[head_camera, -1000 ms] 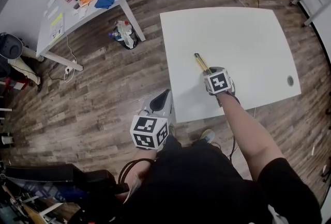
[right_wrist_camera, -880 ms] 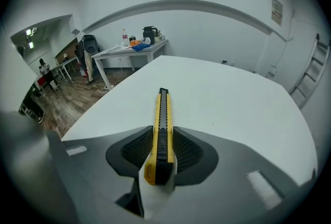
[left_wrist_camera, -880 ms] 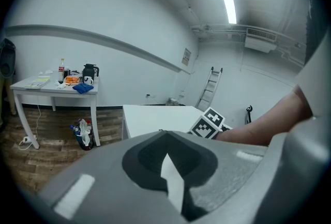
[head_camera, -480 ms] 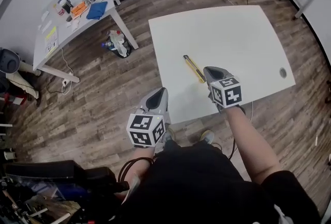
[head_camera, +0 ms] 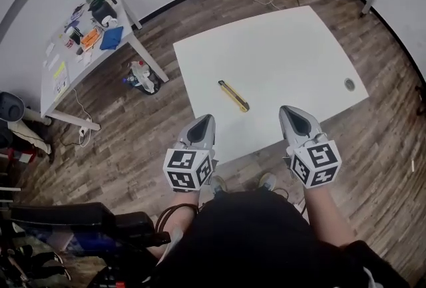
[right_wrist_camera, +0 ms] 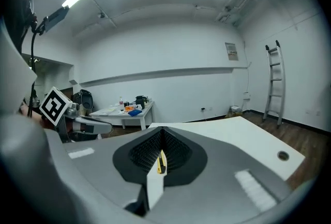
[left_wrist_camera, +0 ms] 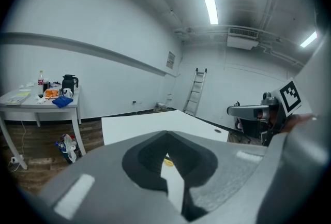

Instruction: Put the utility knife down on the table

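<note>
In the head view, the knife (head_camera: 233,95) lies flat on the bench (head_camera: 286,47) near its near edge, well apart from both tongs. In the left gripper view, the left tongs (head_camera: 202,126) are closed to a slit and empty. In the right gripper view, the right tongs (head_camera: 295,119) are the same. The job looks done.

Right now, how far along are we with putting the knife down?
Done, by the look of it: the knife lies flat on the white table, touching neither gripper. In hand: nothing. The left hand-held gripper and the right hand-held gripper hang by the table's near edge, apart from the knife, jaws together and empty. Left to do: nothing that I can see.
</note>
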Motion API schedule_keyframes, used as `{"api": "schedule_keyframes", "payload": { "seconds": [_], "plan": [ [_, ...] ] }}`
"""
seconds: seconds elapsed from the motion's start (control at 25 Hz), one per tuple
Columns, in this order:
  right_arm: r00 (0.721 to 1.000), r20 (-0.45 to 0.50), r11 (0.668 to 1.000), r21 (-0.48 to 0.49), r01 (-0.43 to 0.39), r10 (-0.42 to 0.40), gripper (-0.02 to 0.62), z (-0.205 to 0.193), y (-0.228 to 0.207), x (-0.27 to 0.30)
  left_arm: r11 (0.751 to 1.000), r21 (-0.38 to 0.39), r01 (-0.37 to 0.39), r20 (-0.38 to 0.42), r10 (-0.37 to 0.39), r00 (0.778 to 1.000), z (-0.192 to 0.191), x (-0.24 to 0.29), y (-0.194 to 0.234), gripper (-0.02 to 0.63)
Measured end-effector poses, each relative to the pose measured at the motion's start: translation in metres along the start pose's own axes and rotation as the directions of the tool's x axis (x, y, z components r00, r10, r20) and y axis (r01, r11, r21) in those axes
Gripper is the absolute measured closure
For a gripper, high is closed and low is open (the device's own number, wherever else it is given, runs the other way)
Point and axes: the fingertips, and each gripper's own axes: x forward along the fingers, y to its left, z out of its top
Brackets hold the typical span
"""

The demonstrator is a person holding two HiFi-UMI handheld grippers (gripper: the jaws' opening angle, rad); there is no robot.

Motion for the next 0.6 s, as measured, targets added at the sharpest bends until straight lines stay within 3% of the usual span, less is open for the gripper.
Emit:
{"api": "schedule_keyframes", "payload": {
  "seconds": [0.24,0.6],
  "plan": [
    [1.0,-0.021,1.0,-0.009,-0.006,0.006,0.572,-0.007,-0.007,-0.008,1.0,0.02,0.013,0.01,-0.013,1.0,0.006,0.0,-0.016,0.606],
    [0.998,-0.039,0.998,-0.02,-0.057,0.056,0.572,-0.002,0.018,0.007,1.0,-0.001,-0.011,0.001,0.011,1.0,0.004,-0.014,-0.002,0.606]
  ]
}}
